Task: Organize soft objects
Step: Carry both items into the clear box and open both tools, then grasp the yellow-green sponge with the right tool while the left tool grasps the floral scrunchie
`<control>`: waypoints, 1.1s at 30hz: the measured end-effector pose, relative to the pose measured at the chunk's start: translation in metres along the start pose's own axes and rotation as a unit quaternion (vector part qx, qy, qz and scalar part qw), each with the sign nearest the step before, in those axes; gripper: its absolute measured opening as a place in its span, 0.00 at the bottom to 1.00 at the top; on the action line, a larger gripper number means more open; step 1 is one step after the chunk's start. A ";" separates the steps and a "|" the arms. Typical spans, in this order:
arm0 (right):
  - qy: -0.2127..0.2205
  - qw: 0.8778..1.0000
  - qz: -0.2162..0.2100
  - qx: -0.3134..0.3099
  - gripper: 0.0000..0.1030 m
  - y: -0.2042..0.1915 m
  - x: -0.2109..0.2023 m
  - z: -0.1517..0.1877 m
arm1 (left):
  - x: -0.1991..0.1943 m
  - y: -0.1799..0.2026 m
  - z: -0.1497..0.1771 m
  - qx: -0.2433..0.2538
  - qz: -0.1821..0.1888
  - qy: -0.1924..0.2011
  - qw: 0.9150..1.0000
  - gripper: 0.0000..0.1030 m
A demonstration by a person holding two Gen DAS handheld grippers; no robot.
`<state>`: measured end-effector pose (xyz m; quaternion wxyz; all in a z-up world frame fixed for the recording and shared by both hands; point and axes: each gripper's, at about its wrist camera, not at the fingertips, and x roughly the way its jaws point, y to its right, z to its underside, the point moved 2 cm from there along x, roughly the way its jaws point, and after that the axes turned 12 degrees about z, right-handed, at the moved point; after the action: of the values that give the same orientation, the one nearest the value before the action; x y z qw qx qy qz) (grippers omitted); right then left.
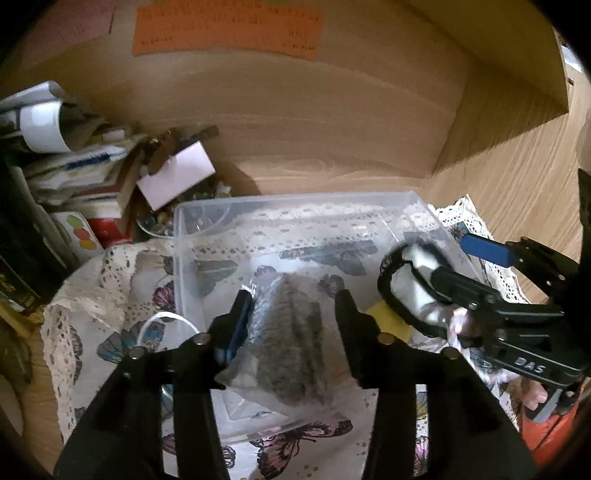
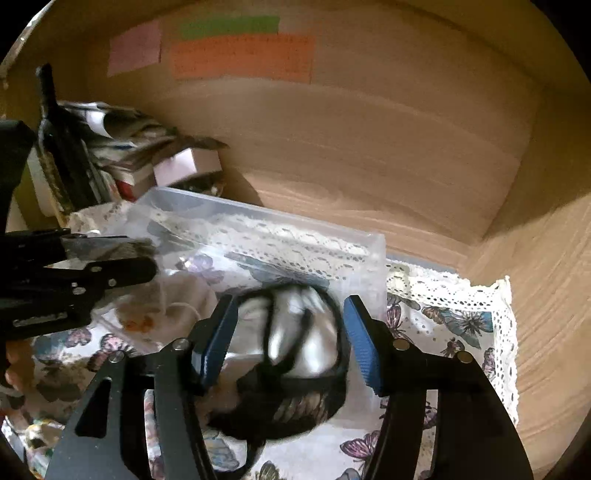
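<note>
A clear plastic bin (image 1: 295, 206) stands on a butterfly-print cloth (image 1: 110, 325). My left gripper (image 1: 291, 314) is open around a grey fuzzy item in a clear bag (image 1: 291, 343), over the bin. My right gripper (image 2: 288, 339) is open, and a white soft bundle with black straps (image 2: 295, 339) lies between its jaws, blurred. In the left wrist view the bundle (image 1: 413, 273) hangs at the bin's right rim by the right gripper (image 1: 447, 266). The bin also shows in the right wrist view (image 2: 369, 251), with the left gripper (image 2: 140, 258) at its left.
A pile of papers, books and small boxes (image 1: 92, 173) stands at the back left. A wooden back wall carries coloured paper notes (image 1: 225, 29). A wooden side wall (image 1: 498, 110) rises at the right. The cloth has a lace edge (image 2: 506, 332).
</note>
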<state>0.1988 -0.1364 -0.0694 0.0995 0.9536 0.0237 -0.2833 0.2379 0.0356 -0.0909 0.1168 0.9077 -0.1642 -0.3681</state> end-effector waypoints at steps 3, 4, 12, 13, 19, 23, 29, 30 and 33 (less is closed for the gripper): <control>0.007 1.000 -0.005 -0.007 0.57 -0.004 -0.008 0.002 | -0.011 0.004 -0.001 0.006 0.001 0.011 1.000 0.50; 0.008 1.000 -0.007 -0.009 0.57 -0.005 -0.011 0.003 | -0.015 0.006 -0.001 0.008 0.001 0.016 1.000 0.53; 0.012 1.000 -0.025 -0.006 0.57 -0.010 -0.031 0.024 | -0.050 0.025 0.004 0.044 -0.012 0.050 0.998 0.60; 0.011 1.000 -0.026 -0.005 0.57 -0.010 -0.033 0.027 | -0.051 0.027 0.005 0.048 -0.013 0.052 0.997 0.62; 0.012 0.999 -0.031 0.014 0.57 -0.007 -0.044 0.040 | -0.066 0.039 0.016 0.059 -0.010 0.058 0.996 0.67; 0.009 0.999 -0.034 0.030 0.49 -0.004 -0.046 0.048 | -0.074 0.039 0.025 0.058 -0.014 0.061 0.996 0.70; 0.002 0.997 -0.054 0.056 0.49 0.000 -0.054 0.060 | -0.084 0.032 0.041 0.042 -0.017 0.055 0.997 0.70; 0.003 0.997 -0.055 0.058 0.49 0.000 -0.057 0.062 | -0.086 0.031 0.045 0.037 -0.016 0.054 0.998 0.70; 0.007 0.996 -0.054 0.064 0.50 0.000 -0.068 0.069 | -0.093 0.030 0.056 0.029 -0.020 0.051 0.998 0.70</control>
<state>0.1049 -0.1495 -0.0885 0.0227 0.9573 0.0581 -0.2822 0.1292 0.0384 -0.0611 0.0912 0.9315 -0.1506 -0.3183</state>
